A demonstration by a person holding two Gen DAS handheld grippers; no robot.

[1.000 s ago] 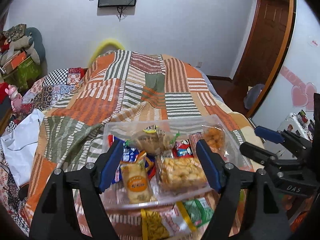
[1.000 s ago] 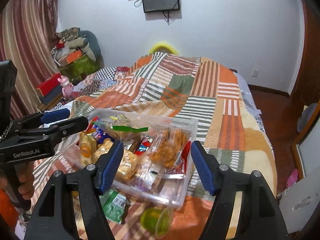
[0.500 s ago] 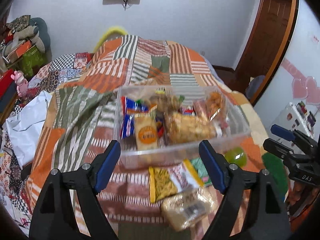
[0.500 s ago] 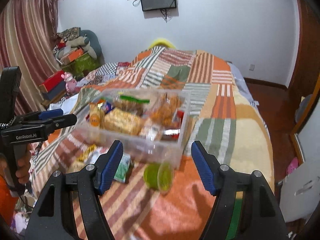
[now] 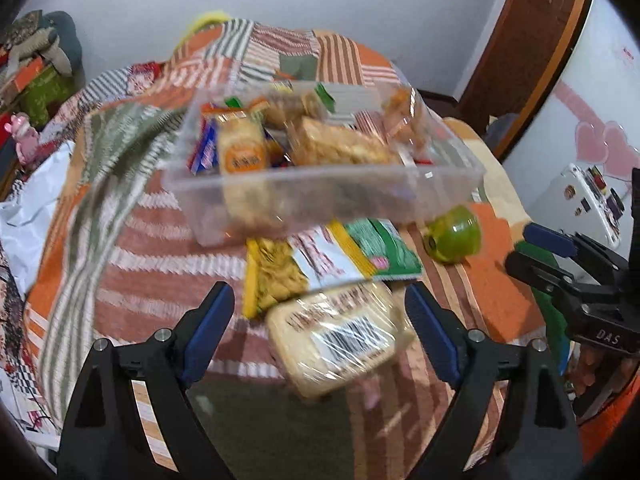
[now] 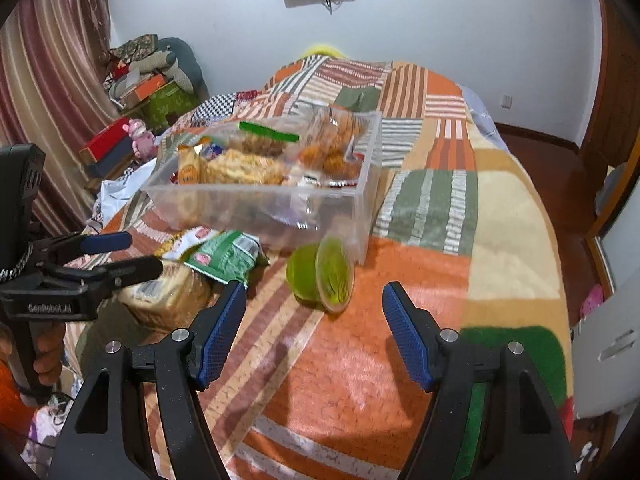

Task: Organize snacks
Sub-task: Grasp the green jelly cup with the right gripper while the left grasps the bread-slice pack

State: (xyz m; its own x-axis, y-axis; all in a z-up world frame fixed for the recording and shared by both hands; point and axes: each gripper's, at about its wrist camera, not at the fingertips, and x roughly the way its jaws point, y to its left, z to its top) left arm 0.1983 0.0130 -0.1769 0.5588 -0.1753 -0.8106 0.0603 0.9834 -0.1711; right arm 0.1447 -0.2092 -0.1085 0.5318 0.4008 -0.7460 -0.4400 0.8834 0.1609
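Note:
A clear plastic bin full of snack packs sits on the patchwork bed; it also shows in the right wrist view. In front of it lie a yellow-green snack bag, a wrapped pale biscuit pack and a green jelly cup on its side. My left gripper is open, with the biscuit pack between its fingers, apart from them. My right gripper is open and empty just short of the jelly cup. The left gripper also shows in the right wrist view.
The striped patchwork blanket covers the bed. Boxes and stuffed toys are piled at the left by a curtain. A wooden door and a white cabinet stand on the right.
Both grippers have pulled back and down from over the bin. The loose snacks in front of the bin have come into view. Both stay open.

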